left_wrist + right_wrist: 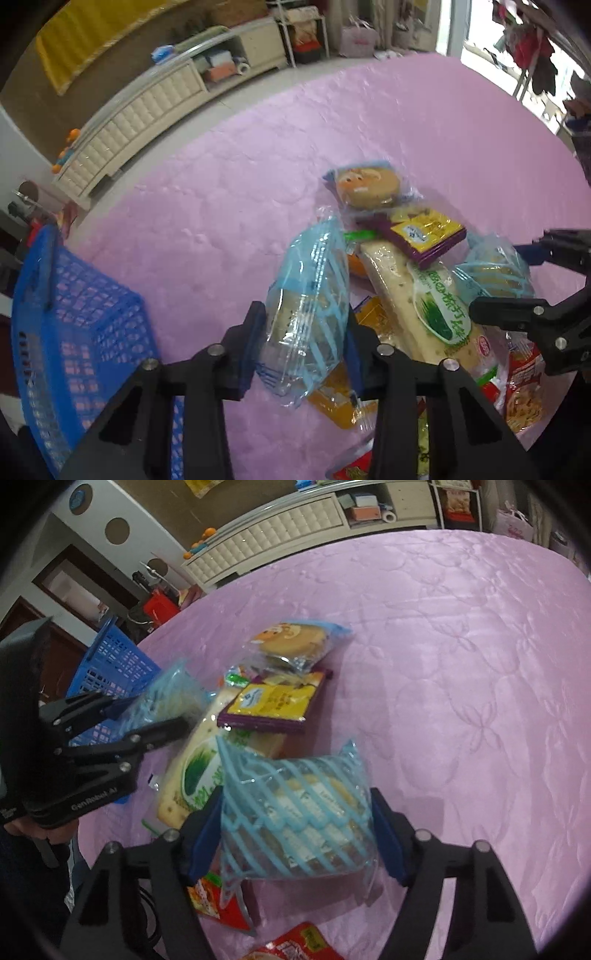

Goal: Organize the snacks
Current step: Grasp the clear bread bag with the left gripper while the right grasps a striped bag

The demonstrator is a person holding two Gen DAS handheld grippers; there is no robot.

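Left gripper (pixel 304 325) clamps a crinkly blue-striped clear bread bag (pixel 306 314) beside the blue plastic lattice basket (pixel 74 314); right gripper (pixel 295 834) clamps a matching striped bag (pixel 295 812).

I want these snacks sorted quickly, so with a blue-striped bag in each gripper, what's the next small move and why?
Probably swing the left gripper left to the blue basket and drop its striped bag in. That bag is already clamped and lifted off the pile, and the basket sits just left of it. The right gripper, also holding a bag, is farther away.

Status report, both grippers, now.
Left gripper shut on blue-striped bag. Right gripper shut on second striped bag. Basket left, unobstructed.
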